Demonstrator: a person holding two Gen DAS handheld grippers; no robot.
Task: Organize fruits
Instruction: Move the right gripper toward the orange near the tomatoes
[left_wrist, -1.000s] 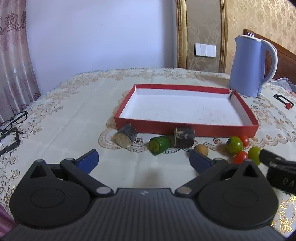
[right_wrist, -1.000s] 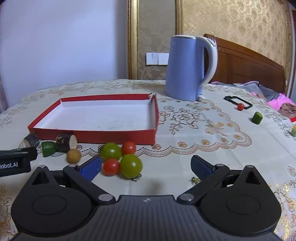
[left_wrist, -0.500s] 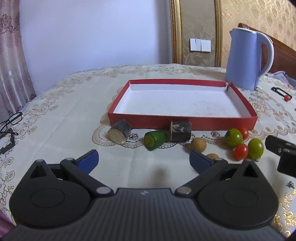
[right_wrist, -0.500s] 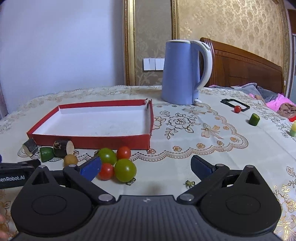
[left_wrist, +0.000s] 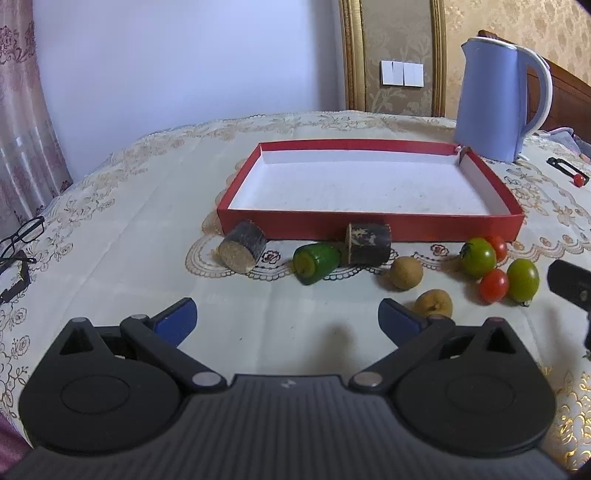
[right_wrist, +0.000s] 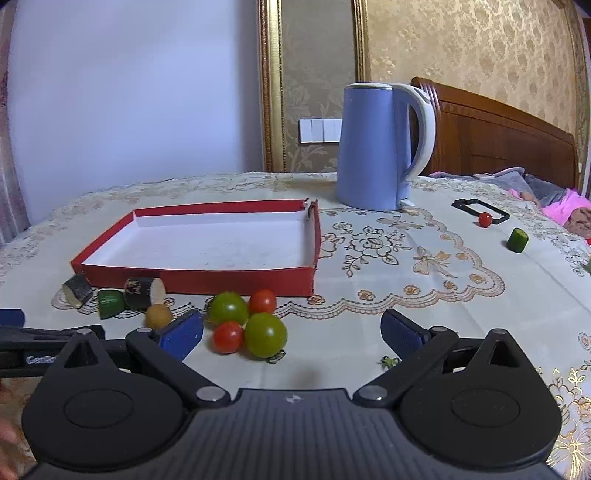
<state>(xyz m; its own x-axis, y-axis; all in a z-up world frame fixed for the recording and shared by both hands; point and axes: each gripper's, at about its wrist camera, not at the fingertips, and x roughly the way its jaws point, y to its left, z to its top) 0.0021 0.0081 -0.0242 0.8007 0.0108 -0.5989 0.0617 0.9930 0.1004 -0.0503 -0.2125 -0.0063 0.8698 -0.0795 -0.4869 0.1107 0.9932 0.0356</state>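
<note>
Since the right gripper (right_wrist: 291, 330) has its jaws spread wide with nothing in them, the tomato cluster (right_wrist: 246, 320) sitting just ahead, toward its left finger, looks like the easy grab, closer than for the equally open, empty left gripper (left_wrist: 287, 317). Red tray (right_wrist: 199, 276) lies right behind the fruit, empty, on a lace tablecloth (right_wrist: 388, 258) with a blue kettle (right_wrist: 376, 147) at the far side.

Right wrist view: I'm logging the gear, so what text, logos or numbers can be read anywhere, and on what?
"GenRo", cut off: white letters on the left gripper body.
Small white logo mark, no letters: right gripper body.
Kettle, tray, switches: no text readable.
</note>
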